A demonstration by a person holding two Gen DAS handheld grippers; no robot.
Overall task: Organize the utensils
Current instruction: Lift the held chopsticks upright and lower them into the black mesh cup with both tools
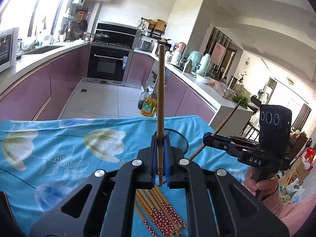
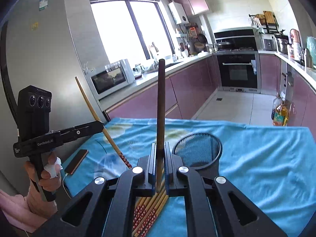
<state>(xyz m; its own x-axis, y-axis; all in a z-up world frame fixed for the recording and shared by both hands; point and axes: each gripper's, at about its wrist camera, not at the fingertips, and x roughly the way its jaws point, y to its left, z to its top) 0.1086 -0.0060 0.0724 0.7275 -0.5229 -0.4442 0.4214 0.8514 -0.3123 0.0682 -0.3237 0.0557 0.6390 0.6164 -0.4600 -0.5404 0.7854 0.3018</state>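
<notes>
My left gripper (image 1: 160, 138) is shut on a pale bamboo chopstick (image 1: 161, 90) with a red patterned end, which stands nearly upright. My right gripper (image 2: 160, 145) is shut on a dark brown chopstick (image 2: 161, 102), also upright. Each shows in the other's view: the right gripper (image 1: 206, 137) with its dark chopstick (image 1: 227, 119), and the left gripper (image 2: 101, 125) with its pale chopstick (image 2: 92, 110). Both hang above a pile of several red-ended chopsticks (image 1: 162, 215) (image 2: 150, 211) on the blue flowered cloth (image 1: 59, 148). A black mesh cup (image 2: 197, 148) (image 1: 177, 138) stands just beyond them.
A phone (image 2: 77, 161) on a cable lies at the cloth's left edge beside a grey fridge (image 2: 49, 49). Oil bottles (image 1: 148, 106) stand on the floor past the table's far edge. Purple cabinets and worktops line both sides. A person's hand (image 2: 47, 177) holds the left gripper's handle.
</notes>
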